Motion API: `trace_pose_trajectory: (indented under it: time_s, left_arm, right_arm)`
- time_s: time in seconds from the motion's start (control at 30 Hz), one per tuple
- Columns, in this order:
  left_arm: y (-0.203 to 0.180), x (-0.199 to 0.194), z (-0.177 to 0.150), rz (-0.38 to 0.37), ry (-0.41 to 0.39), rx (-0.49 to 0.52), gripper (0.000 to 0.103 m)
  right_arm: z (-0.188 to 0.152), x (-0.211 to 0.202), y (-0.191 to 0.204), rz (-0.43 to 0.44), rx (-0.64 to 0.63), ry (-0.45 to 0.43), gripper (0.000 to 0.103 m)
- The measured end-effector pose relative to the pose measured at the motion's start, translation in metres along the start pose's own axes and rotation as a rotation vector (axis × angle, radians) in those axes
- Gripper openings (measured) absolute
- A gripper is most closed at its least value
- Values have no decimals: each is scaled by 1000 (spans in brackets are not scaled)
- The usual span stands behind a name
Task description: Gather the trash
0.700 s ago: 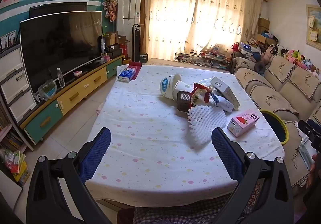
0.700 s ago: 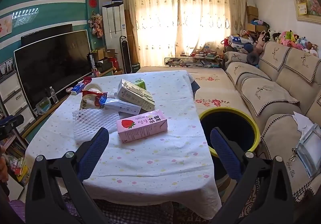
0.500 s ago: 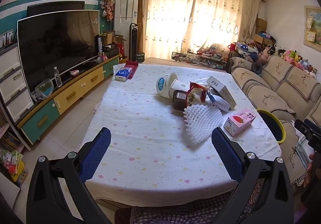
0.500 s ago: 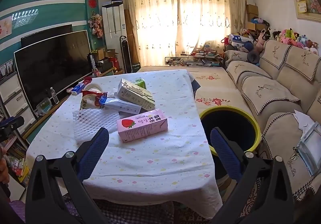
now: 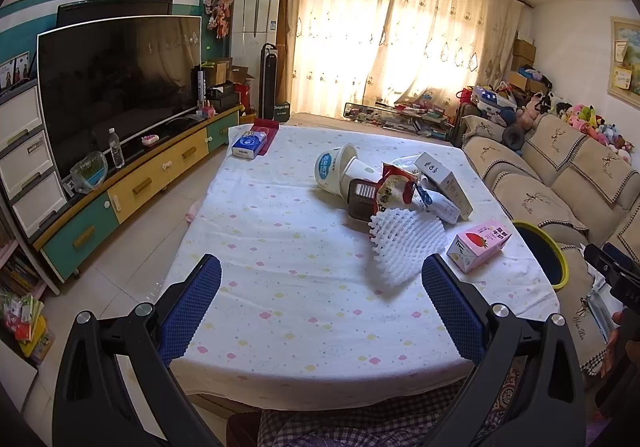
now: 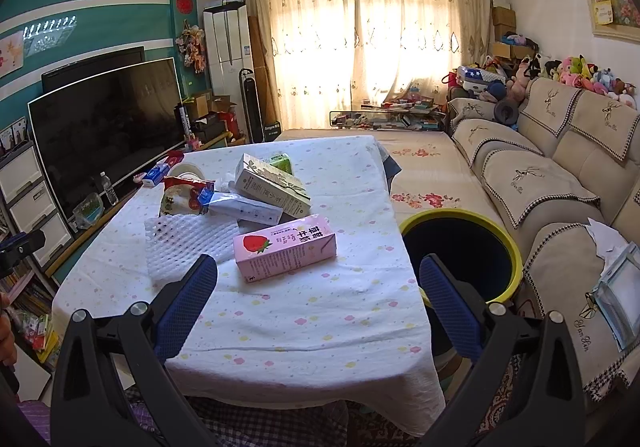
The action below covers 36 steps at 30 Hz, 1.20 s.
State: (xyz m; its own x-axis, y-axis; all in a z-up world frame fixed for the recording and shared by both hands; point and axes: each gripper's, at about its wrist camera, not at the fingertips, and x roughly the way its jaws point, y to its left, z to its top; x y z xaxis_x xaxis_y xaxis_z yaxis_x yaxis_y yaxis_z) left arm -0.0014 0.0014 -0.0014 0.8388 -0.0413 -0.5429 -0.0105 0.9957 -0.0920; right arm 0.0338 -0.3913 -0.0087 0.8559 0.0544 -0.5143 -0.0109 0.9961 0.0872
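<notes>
A heap of trash lies on the table (image 5: pixel 304 287): a pink strawberry milk carton (image 5: pixel 479 245) (image 6: pixel 285 248), a white foam net (image 5: pixel 404 244) (image 6: pixel 185 241), a red snack bag (image 5: pixel 394 187) (image 6: pixel 182 197), a pale box (image 5: pixel 443 180) (image 6: pixel 272 185), paper cups (image 5: pixel 338 167) and a brown cup (image 5: pixel 362 197). A yellow-rimmed bin (image 6: pixel 460 255) (image 5: pixel 540 259) stands at the table's right side. My left gripper (image 5: pixel 322 305) is open and empty above the near table edge. My right gripper (image 6: pixel 318 303) is open and empty, just short of the pink carton.
A tissue pack (image 5: pixel 250 145) lies at the table's far left corner. A TV (image 5: pixel 116 83) on a low cabinet (image 5: pixel 132 187) runs along the left wall. A sofa (image 6: pixel 560 175) lines the right side. The table (image 6: pixel 304 311) has a white spotted cloth.
The left gripper has drifted a little to the left and back, so the trash sits slightly further right in its view. The right gripper has barely moved. Both stay open.
</notes>
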Motion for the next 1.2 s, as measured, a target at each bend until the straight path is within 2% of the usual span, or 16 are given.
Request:
trace_pose_trajectory:
  time_s: [1.2]
  left_arm:
    - [-2, 11, -4, -11, 31, -2, 99]
  right_arm:
    - [-5, 5, 3, 3, 2, 10, 97]
